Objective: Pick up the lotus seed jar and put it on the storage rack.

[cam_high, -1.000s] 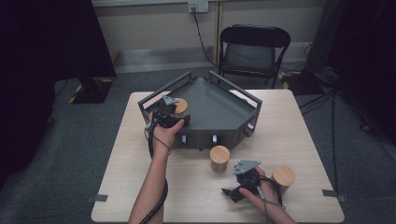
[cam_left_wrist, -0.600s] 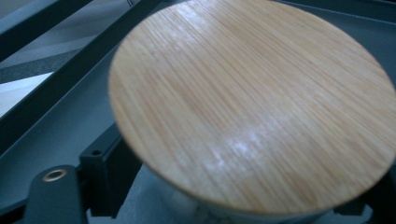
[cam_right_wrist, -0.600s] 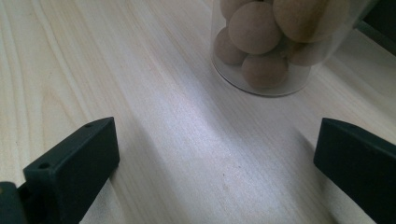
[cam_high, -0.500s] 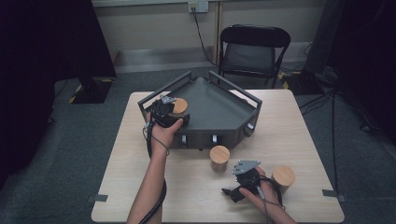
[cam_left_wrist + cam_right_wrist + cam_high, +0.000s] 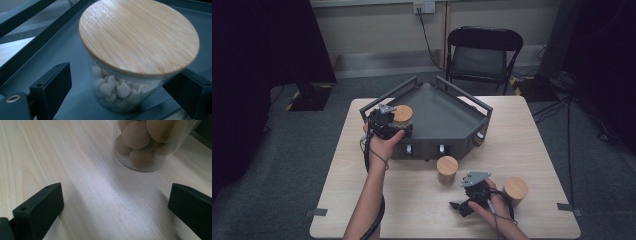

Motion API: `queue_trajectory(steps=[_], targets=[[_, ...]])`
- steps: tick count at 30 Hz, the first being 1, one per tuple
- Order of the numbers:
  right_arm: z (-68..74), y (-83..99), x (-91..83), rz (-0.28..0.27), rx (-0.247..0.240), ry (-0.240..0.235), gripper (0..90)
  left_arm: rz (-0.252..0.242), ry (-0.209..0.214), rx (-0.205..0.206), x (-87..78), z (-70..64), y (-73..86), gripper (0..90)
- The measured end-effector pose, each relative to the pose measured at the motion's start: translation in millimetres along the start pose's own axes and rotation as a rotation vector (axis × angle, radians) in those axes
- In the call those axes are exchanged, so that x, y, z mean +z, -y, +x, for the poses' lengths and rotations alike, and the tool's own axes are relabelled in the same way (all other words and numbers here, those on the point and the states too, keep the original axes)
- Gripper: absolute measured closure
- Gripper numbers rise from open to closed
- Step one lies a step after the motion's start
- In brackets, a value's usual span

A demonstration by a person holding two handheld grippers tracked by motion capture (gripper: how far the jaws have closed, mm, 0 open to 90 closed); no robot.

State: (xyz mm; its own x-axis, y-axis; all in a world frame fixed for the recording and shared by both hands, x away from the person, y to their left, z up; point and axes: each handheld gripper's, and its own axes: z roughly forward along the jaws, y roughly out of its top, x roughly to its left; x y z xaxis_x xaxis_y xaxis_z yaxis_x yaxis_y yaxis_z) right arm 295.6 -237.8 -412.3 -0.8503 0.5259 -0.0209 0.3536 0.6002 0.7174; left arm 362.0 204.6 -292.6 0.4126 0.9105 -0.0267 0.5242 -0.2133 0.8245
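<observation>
Jar point(image 5: 130, 62) stands in tray point(image 5: 447, 112) between left tool's point(image 5: 388, 124) wide jaws, forearm outstretched

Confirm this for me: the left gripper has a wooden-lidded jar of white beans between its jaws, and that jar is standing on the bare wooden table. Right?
Not quite. The jar between the left gripper's jaws stands inside the dark grey tray, not on the bare table. The left gripper view shows the tray floor under it and a rail behind. The wooden lid and white beans are as stated.
</observation>
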Motion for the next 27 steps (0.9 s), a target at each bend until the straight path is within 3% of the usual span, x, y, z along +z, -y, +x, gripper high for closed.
queue_trajectory(steps=[6,15,27], targets=[[0.0,0.0,0.0,0.0,0.0,0.0,0.0,0.002,0.0,0.02,-4.4,-0.8,4.3,8.5],[0.0,-0.1,0.0,0.001,0.001,0.0,0.0,-0.012,0.015,0.008,-11.0,1.9,13.8,7.2],[0.0,-0.1,0.0,0.001,0.0,0.0,0.0,-0.023,0.036,0.033,-19.0,0.0,25.6,5.6]])
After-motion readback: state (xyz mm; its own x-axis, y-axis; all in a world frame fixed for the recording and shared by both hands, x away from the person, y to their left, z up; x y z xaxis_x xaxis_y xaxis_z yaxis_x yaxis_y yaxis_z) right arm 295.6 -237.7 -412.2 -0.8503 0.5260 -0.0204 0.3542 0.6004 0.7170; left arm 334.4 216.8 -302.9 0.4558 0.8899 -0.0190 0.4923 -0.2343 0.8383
